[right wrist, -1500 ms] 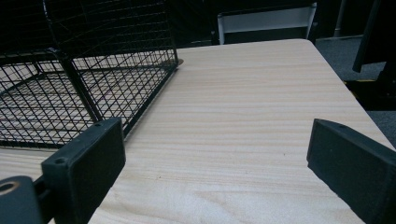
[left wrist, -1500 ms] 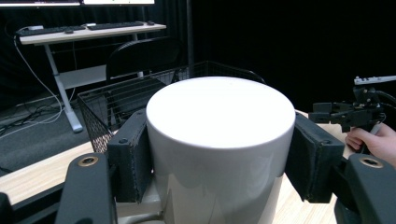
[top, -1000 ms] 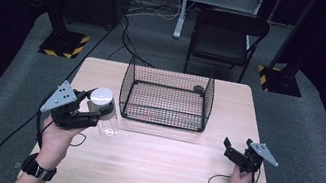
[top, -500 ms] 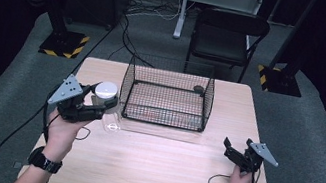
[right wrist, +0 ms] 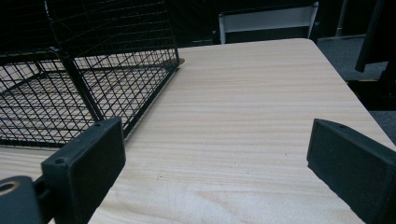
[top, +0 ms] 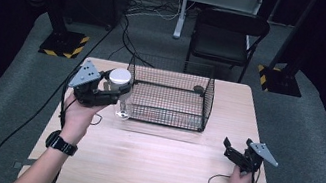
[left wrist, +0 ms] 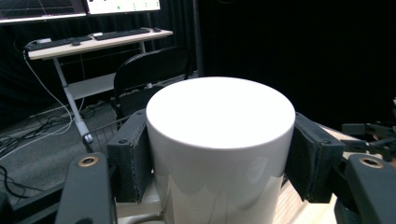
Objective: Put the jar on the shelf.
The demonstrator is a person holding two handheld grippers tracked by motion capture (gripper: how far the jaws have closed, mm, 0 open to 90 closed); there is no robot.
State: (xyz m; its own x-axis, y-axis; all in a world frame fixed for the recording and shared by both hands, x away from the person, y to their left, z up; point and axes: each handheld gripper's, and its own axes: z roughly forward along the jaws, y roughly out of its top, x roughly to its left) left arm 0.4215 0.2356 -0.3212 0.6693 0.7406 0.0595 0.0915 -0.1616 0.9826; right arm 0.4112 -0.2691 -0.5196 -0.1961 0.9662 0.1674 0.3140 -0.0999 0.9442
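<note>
1. The jar [top: 122, 95], clear with a white lid [left wrist: 219, 109], is held off the table in the left gripper [top: 109, 93], just beside the left wall of the basket [top: 166, 117].
2. In the high view the jar's clear lower part hangs below the gripper, close to the basket's front left corner; whether it touches the wire I cannot tell.
3. In the left gripper view the two black pads [left wrist: 132, 158] press on either side of the lid, so the left gripper is clamped on the jar.
4. The left hand [top: 78, 112] carries that gripper above the left part of the table [top: 152, 171].
5. The basket, black wire and open on top, stands at the table's far middle.
6. The right gripper [top: 236, 152] rests low by the table's right front, well apart from the basket and the jar.
7. In the right gripper view its jaws stand wide apart with bare tabletop [right wrist: 243, 116] between them, gripping nothing; the basket's corner [right wrist: 93, 70] lies ahead to their left.
8. A black chair [top: 226, 36] stands beyond the table's far edge.
</note>
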